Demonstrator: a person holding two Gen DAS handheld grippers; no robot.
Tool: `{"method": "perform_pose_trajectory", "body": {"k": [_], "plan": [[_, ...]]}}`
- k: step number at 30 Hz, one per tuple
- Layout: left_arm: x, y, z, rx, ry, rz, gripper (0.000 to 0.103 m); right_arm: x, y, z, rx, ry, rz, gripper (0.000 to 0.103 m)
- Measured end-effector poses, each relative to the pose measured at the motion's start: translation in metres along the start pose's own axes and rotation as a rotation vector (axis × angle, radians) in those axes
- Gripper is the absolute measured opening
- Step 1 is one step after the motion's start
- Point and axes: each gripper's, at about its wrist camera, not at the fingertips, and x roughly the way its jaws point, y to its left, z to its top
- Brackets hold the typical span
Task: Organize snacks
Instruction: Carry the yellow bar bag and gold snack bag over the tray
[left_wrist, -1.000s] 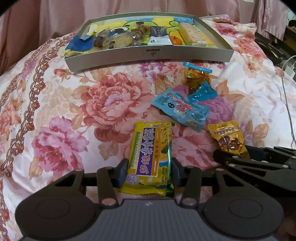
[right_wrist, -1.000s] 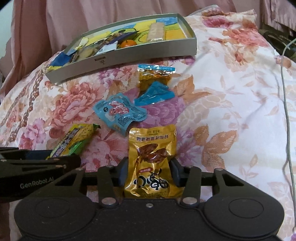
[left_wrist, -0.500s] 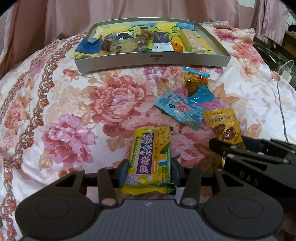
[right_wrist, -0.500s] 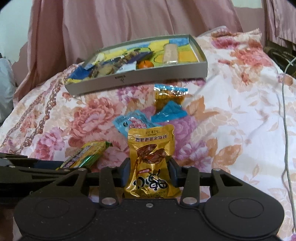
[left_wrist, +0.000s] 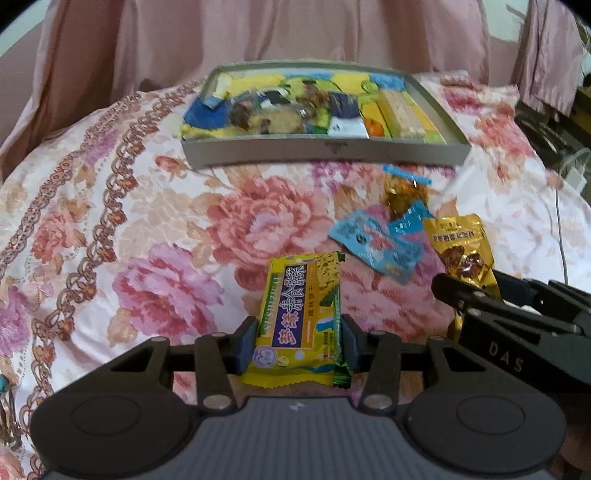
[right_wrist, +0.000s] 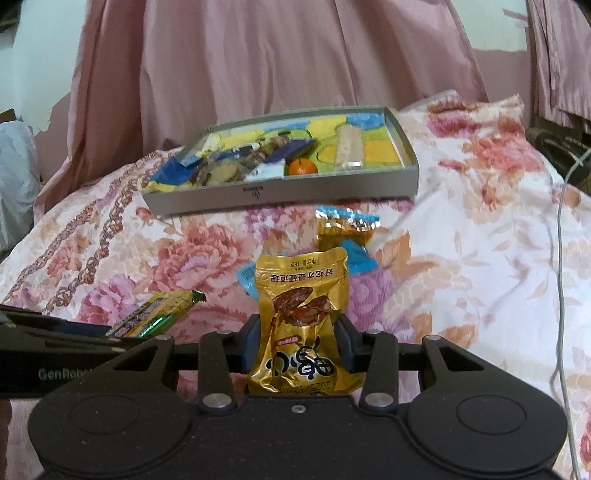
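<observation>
Left gripper (left_wrist: 300, 343): jaws clamped on yellow biscuit pack (left_wrist: 301, 317), held above floral bed (left_wrist: 155, 221). Right gripper (right_wrist: 300, 347): jaws pinching gold snack pouch (right_wrist: 301, 314). Grey tray (left_wrist: 325, 151) with snacks beyond; blue packets (left_wrist: 376, 245) on bed between.

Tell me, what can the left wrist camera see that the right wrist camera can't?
Only the left wrist view shows the whole front of the yellow biscuit bar and the light blue snack packet almost uncovered. Only the right wrist view shows the gold pouch front-on, plus a white cable running down the bedspread. Both show the snack tray and one small orange.
</observation>
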Motion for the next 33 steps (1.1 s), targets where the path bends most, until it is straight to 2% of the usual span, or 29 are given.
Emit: {"method": "perform_pose_trajectory", "body": {"k": [5,9,15,20,28,33], "plan": [[-0.005,0.007,0.018,-0.018,-0.065,0.013,0.05,-0.005,0.009,0.012,-0.057,-0.087,0.006,0.044],[-0.006,0.01,0.039,-0.038,-0.129,0.036,0.05,-0.002,0.012,0.027,-0.096,-0.192,-0.005,0.044],[0.0,0.016,0.082,-0.07,-0.235,0.031,0.051,0.016,0.005,0.055,-0.109,-0.328,-0.03,0.044],[0.021,0.011,0.127,-0.085,-0.296,0.02,0.051,0.039,-0.012,0.085,-0.125,-0.437,-0.076,0.044],[0.084,-0.016,0.188,-0.103,-0.334,-0.062,0.051,0.083,-0.043,0.128,-0.099,-0.519,-0.12,0.044],[0.124,-0.029,0.215,-0.104,-0.314,-0.125,0.051,0.106,-0.054,0.132,-0.136,-0.493,-0.15,0.044]]}}
